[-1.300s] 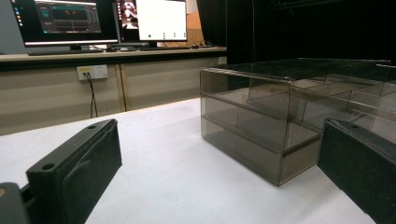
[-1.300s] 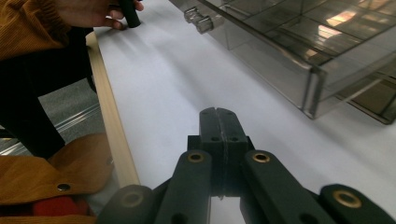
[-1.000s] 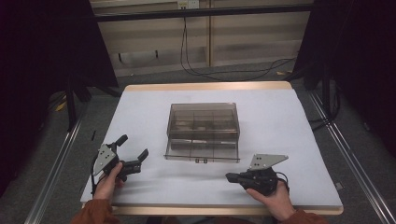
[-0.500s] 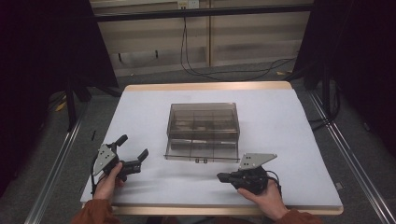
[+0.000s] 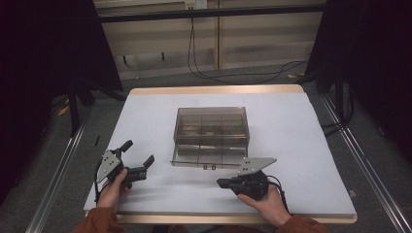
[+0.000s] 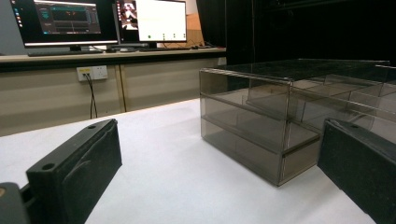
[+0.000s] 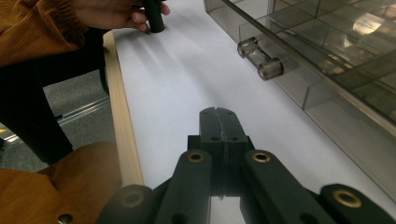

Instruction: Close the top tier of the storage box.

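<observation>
A smoky see-through compartment box [image 5: 211,127] stands in the middle of the white table, its front drawer pulled out a little, with a small handle [image 5: 210,167]. My left gripper [image 5: 139,152] rests on the table at the front left, open and empty, pointing at the box [image 6: 261,121]; its own view shows its two black pads [image 6: 77,170] far apart. My right gripper [image 5: 222,183] lies low near the front edge, just in front of the drawer, pointing left. Its jaws [image 7: 218,116] are shut with nothing between them. The drawer handle [image 7: 259,58] is ahead and to its right.
The table's wooden front edge [image 7: 122,126] runs close to the left of my right gripper. A person's hand [image 7: 116,11] in an orange sleeve holds the other gripper ahead. Monitors [image 6: 98,21] stand on a desk beyond the table. Cables [image 5: 233,73] lie on the floor behind.
My right gripper has slid left along the table's front, staying shut. The left gripper and the box have not moved.
</observation>
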{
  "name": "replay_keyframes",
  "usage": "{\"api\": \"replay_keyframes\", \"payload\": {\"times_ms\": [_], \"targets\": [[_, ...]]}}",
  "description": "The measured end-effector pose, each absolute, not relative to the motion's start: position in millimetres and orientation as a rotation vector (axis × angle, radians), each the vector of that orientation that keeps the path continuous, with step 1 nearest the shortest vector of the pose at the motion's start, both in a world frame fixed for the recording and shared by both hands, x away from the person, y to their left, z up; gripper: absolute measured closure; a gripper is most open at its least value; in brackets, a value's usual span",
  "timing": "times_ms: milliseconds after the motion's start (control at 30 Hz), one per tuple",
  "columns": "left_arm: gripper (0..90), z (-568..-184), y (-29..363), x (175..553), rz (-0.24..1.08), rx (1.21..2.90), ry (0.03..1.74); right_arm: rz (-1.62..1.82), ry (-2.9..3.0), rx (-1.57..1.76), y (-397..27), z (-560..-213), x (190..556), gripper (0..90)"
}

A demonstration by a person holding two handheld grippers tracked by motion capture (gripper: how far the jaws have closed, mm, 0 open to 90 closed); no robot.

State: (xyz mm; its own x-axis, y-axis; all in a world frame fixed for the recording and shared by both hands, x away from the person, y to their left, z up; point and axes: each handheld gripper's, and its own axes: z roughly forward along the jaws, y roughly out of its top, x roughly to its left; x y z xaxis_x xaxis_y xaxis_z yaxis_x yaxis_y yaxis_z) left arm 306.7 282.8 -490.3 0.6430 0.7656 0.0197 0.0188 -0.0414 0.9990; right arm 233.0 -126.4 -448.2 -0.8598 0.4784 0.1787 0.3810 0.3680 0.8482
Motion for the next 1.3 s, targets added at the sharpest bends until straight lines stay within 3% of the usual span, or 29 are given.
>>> {"api": "replay_keyframes", "payload": {"times_ms": [1300], "targets": [[0.0,-490.4,282.2,306.8,0.682,1.5,0.687,1.481,2.479,0.801,-101.0,-449.4,257.2,90.0]]}}
